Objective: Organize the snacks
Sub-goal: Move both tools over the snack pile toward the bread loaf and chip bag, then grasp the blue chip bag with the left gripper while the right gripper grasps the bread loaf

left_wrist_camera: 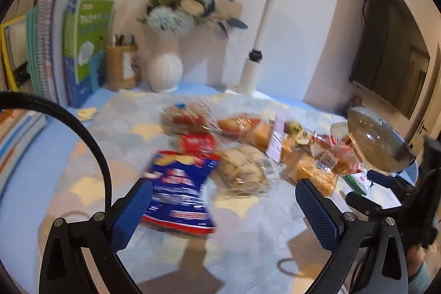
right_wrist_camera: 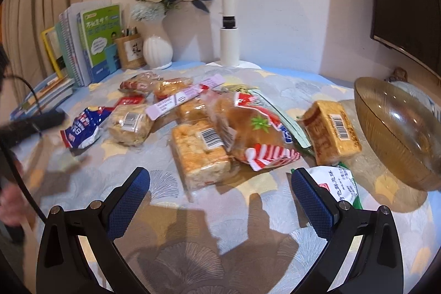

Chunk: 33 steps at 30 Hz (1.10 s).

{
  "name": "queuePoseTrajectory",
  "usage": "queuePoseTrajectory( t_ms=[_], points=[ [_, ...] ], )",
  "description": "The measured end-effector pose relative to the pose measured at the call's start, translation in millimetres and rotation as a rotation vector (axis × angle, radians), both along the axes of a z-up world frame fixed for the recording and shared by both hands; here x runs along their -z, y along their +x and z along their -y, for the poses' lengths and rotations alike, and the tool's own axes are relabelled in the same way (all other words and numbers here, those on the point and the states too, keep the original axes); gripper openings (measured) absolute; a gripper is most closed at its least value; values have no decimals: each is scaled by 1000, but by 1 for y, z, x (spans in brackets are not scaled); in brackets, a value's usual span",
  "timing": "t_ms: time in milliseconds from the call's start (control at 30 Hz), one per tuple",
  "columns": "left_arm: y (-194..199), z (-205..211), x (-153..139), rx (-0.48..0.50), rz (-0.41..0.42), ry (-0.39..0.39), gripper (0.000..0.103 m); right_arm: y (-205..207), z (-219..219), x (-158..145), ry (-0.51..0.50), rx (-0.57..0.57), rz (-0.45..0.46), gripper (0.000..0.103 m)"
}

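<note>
Several wrapped snacks lie scattered on the patterned tablecloth. A blue and red snack bag lies just ahead of my open left gripper, close to its left finger. A round pastry pack lies beside the bag. My right gripper is open and empty. Ahead of it lie a toasted cake pack, a red-striped bread bag and a cake pack with a barcode. A white and green packet lies by its right finger. The blue bag shows at the left in the right wrist view.
An amber glass bowl stands at the right, also in the left wrist view. Books, a pen holder, a white vase of blue flowers and a lamp base line the back wall. The other gripper shows at the right.
</note>
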<state>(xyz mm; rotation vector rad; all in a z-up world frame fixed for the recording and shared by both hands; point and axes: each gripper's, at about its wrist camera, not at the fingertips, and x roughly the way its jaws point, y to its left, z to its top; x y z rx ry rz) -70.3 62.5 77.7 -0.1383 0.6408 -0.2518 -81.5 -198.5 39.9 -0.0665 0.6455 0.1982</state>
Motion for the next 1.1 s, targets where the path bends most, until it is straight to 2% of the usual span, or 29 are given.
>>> queuePoseTrajectory(
  t_ms=[33,133,233,300,367,500,633,700,833,900,967,1100],
  points=[
    [1,-7,-2,-17,-8,17,103,1,-2,-1,4,-10,-10,97],
    [13,-16,5,-76,-68,98,103,7,-5,-1,95,-57,-72,94],
    [35,-16,27,-70,-140,94,103,14,-9,3,144,-81,-139,78],
    [50,-12,40,-57,-196,84,103,22,-11,7,140,-60,-179,78],
    [62,-8,49,-68,-224,107,103,31,-13,12,113,-28,-206,78],
    [70,-8,55,-74,-232,117,103,44,-11,15,66,40,-219,78],
    [75,-7,61,-83,-248,138,102,64,-10,24,144,18,-287,78],
    [76,-6,62,-92,-245,148,100,65,-16,23,146,8,-297,75],
    [72,-10,60,-83,-228,122,100,47,-29,19,161,-67,-296,69],
    [72,-12,60,-79,-230,109,100,41,-34,15,138,-62,-273,68],
    [74,-14,62,-80,-243,101,100,46,-32,14,119,-20,-271,69],
    [76,-20,63,-99,-251,76,98,68,-35,23,181,-21,-335,69]
  ],
)
